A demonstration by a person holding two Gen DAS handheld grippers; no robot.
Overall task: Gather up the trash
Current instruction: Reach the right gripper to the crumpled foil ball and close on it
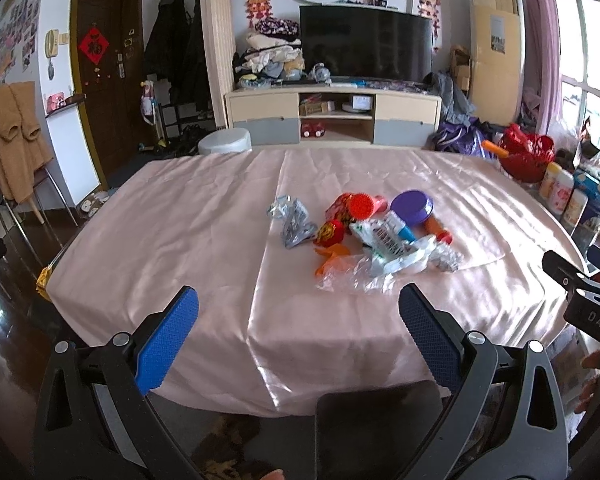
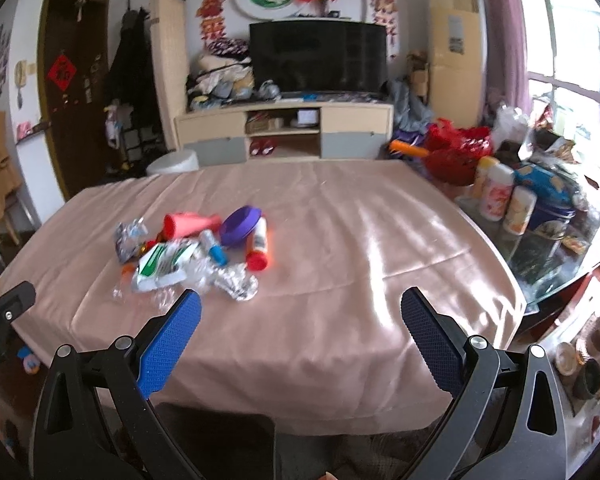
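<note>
Both the left tongs [image 1: 298, 316] and the right tongs [image 2: 300, 318] are released, blue-padded fingers spread wide and holding nothing, poised above the near edge of the surface [image 1: 204, 232] draped in glossy pink cloth. The trash sits in one loose heap near the middle of the cloth, well apart from both tongs: a crumpled silver foil wrapper [image 1: 294, 222], a red and gold candy wrapper [image 1: 332, 232], a round purple plastic lid [image 1: 412, 206], a white and green printed pouch [image 2: 160, 266], a small tube with a blue cap [image 2: 214, 250], a white bottle with a red cap [image 2: 258, 246] and crinkled clear plastic film [image 1: 352, 276] at the heap's near side
</note>
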